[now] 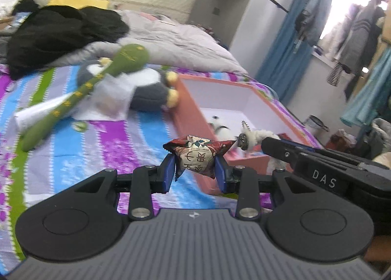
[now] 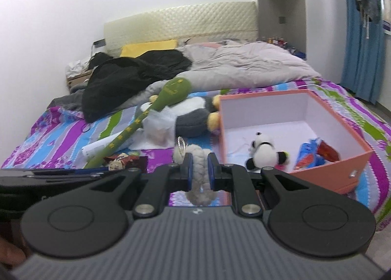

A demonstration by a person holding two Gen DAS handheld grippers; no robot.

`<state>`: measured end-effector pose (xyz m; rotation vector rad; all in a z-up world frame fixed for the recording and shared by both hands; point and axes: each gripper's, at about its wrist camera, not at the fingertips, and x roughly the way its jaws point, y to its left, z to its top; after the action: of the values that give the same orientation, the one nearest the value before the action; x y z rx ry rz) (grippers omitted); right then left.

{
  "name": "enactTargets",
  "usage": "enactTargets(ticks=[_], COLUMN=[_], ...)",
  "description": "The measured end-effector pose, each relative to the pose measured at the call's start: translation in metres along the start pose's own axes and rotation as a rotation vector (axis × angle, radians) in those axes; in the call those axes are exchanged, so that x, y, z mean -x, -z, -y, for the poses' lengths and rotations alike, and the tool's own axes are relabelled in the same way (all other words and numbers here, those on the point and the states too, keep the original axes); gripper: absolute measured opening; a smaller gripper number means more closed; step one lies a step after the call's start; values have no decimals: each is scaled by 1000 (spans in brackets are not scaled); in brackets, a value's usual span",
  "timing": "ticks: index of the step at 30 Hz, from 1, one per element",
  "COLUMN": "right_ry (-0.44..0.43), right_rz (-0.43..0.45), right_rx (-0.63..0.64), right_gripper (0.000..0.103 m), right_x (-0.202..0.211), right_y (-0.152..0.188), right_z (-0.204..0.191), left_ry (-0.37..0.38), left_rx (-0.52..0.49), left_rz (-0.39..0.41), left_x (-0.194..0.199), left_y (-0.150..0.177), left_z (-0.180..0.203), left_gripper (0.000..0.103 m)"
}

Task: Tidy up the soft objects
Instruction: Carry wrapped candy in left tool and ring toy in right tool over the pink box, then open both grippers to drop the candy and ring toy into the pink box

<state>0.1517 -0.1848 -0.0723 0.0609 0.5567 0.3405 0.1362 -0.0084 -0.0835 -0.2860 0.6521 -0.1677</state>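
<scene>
Between the blue pads of the left hand-held gripper [image 1: 195, 170] a red-brown snack packet [image 1: 198, 155] is pinched above the striped bed [image 1: 73, 157]; its printed characters are seen turned sideways and cannot be read. "DAS" is read on the right hand-held gripper [image 1: 265, 144], whose tip is partly cut off. The orange box [image 1: 188, 113] is seen beyond.

From the right wrist, the right hand-held gripper [image 2: 200, 170] is seen nearly closed on a fuzzy grey-white plush keychain [image 2: 199, 157] with a metal ring, beside the orange box [image 2: 330, 170] where a panda plush [image 2: 264, 151] lies.
</scene>
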Motion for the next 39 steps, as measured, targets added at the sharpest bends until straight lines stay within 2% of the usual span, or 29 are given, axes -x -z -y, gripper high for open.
enactTargets(ticks=[5,9,13,19,25,28,30,33,39], right_ry=[36,75,100,140,147,133,136,138,163], right_rz=[5,24,22,-16,-111,-177,-215,-263,-328], right_rx=[-48,-44,-63,-64,-94,-153,-177,-201,-218], right_gripper=[17,17,17,17,17,17,17,17,17], right_x=[5,-2,-21,-56,-95,-114,-125,-139,-156], right_y=[2,-9,-22,-42,-55,-54,-51,-46,-37], right_z=[26,43,63,89,114,131,139,151,169], left_ry=[47,71,112,139,148,203,214,195,126], left_rx=[-10,-28,-34,-62,-63,24,73,98,48], left_rz=[-29,-40,-37,-91,-174,-259,-302,-350,-405], left_x=[-14,-29,-46,-90,-144,-178,-197,-222,-251], left_y=[-5,-22,-48,-76,-98,-108,-112,-117,-115], left_z=[17,28,40,59,72,64,60,57,59], left_gripper=[40,40,40,40,41,40,41,40,41])
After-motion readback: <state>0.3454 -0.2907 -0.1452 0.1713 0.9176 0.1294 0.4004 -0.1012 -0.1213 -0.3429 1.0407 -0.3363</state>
